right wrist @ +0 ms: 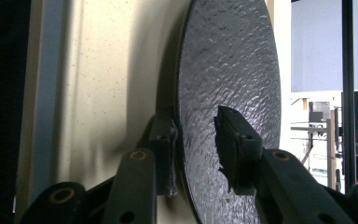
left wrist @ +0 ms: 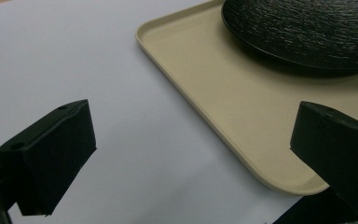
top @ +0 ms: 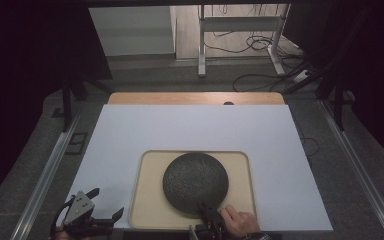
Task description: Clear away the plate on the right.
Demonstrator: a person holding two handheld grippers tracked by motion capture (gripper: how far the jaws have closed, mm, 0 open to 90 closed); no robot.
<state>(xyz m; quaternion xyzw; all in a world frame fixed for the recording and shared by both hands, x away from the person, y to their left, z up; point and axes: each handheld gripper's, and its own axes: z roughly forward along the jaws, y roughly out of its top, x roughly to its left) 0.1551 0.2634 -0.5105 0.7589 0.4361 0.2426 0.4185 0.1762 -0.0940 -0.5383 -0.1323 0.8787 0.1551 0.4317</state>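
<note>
A dark, rough-textured round plate (top: 195,182) lies on a beige tray (top: 150,210) near the table's front edge. My right gripper (top: 207,210) comes in from the front and is shut on the plate's near rim. In the right gripper view one jaw sits under the plate (right wrist: 233,70) and the other on its top face, with the gripper (right wrist: 196,135) clamping the rim over the tray (right wrist: 107,70). My left gripper (top: 109,201) hovers open over the white surface just left of the tray. Between its wide-apart jaws, the left gripper (left wrist: 191,126) holds nothing, while the tray corner (left wrist: 223,93) and plate (left wrist: 303,28) lie ahead.
The tray rests on a white board (top: 190,130) covering a wooden table (top: 195,98). A hand (top: 237,220) holds the right gripper at the front edge. Metal rails run along both sides of the table, and a desk frame and cables stand on the floor beyond.
</note>
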